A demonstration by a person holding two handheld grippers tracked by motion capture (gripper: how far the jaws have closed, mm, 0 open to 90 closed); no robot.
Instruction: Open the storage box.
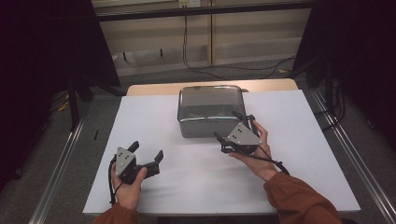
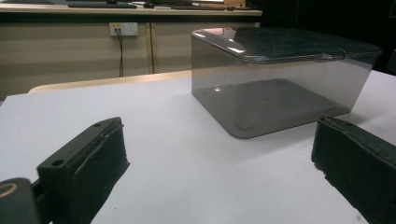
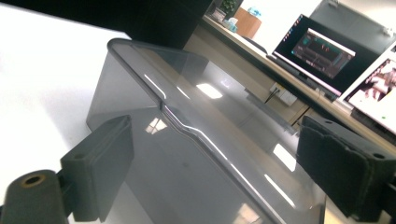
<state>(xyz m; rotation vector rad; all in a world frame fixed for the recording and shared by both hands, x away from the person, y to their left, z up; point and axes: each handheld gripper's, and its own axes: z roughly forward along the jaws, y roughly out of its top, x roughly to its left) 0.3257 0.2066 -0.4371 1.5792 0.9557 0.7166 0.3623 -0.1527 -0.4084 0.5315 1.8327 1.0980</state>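
A smoky see-through plastic box (image 1: 210,111) with a closed lid stands on the white tabletop (image 1: 154,186), toward the back middle. My right gripper (image 1: 227,126) is open at the box's front right corner and tilted. In the right gripper view, its jaws (image 3: 217,144) frame the lid's edge and the box (image 3: 187,177) up close, gripping nothing. My left gripper (image 1: 148,149) rests open on the table at the front left, well short of the box. In the left gripper view, the box (image 2: 280,79) lies ahead between the spread jaws of this gripper (image 2: 219,158).
A wooden table edge (image 1: 154,88) shows behind the white sheet. Cables (image 1: 224,67) run over the floor beyond. Metal rails (image 1: 60,163) flank the table. A lit screen (image 3: 322,51) stands on a far desk, and a wall socket (image 2: 123,29) is behind.
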